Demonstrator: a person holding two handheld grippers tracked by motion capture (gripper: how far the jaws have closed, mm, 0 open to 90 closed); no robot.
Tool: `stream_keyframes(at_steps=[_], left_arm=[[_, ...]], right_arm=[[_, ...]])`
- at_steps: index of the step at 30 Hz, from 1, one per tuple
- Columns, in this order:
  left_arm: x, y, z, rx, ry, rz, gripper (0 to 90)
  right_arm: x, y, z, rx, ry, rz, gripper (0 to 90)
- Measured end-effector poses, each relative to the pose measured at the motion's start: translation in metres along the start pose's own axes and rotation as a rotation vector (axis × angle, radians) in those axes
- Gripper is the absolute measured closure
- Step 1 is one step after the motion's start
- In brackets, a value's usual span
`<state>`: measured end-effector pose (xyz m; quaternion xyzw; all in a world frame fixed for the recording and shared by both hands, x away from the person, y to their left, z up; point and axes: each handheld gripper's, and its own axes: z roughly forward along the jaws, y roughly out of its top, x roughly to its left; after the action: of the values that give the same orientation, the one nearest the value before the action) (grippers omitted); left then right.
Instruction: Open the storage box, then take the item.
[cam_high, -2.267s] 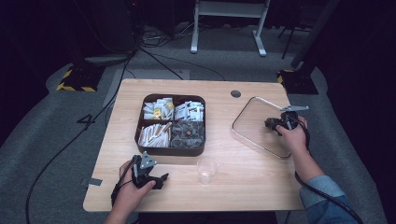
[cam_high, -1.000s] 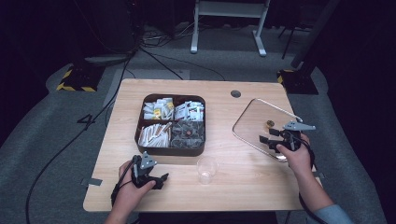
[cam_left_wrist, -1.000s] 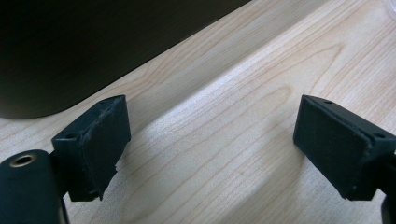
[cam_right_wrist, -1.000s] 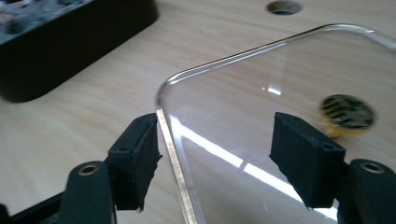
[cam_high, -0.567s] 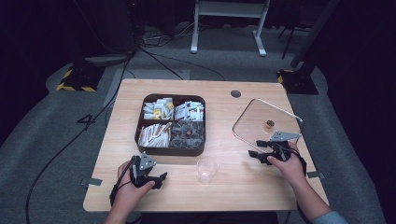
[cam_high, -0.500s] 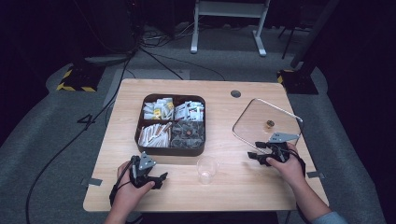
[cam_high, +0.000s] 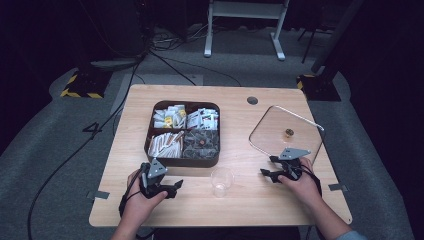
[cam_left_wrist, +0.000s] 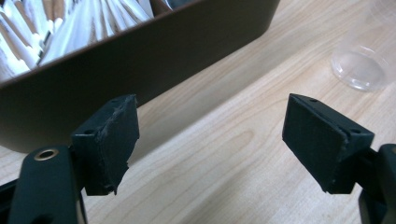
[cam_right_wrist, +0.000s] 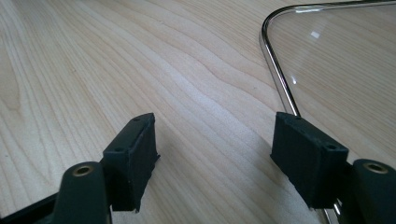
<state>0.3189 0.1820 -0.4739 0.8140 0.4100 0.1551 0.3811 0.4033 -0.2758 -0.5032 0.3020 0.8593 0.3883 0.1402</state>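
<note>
Both grippers are empty with jaws apart: the right gripper is beside the glass lid, already lying on the worktop, while the left gripper, its jaws just closing slightly, waits near the uncovered box and the cup, still untouched.

Packets in the brown tray: too small to read any print. Clear cup cut by the left gripper view's top-right corner. Glass lid runs off the right gripper view's right edge; its small knob indistinct from above.
</note>
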Motion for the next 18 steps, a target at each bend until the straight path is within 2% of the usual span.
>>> stream_keyframes(at_steps=[9, 14, 18], left_arm=[[0.002, 0.021, -0.008, -0.042, 0.039, -0.027, 21.8], [0.005, 0.040, -0.013, -0.084, 0.059, -0.026, 22.5], [0.010, 0.051, -0.008, -0.060, 0.060, -0.025, 23.9]], right_arm=[[0.000, 0.000, 0.000, 0.000, 0.000, 0.002, 31.0], [0.000, 0.000, 0.000, -0.001, 0.000, 0.003, 31.0], [0.000, 0.000, 0.000, -0.001, 0.000, 0.002, 31.0]])
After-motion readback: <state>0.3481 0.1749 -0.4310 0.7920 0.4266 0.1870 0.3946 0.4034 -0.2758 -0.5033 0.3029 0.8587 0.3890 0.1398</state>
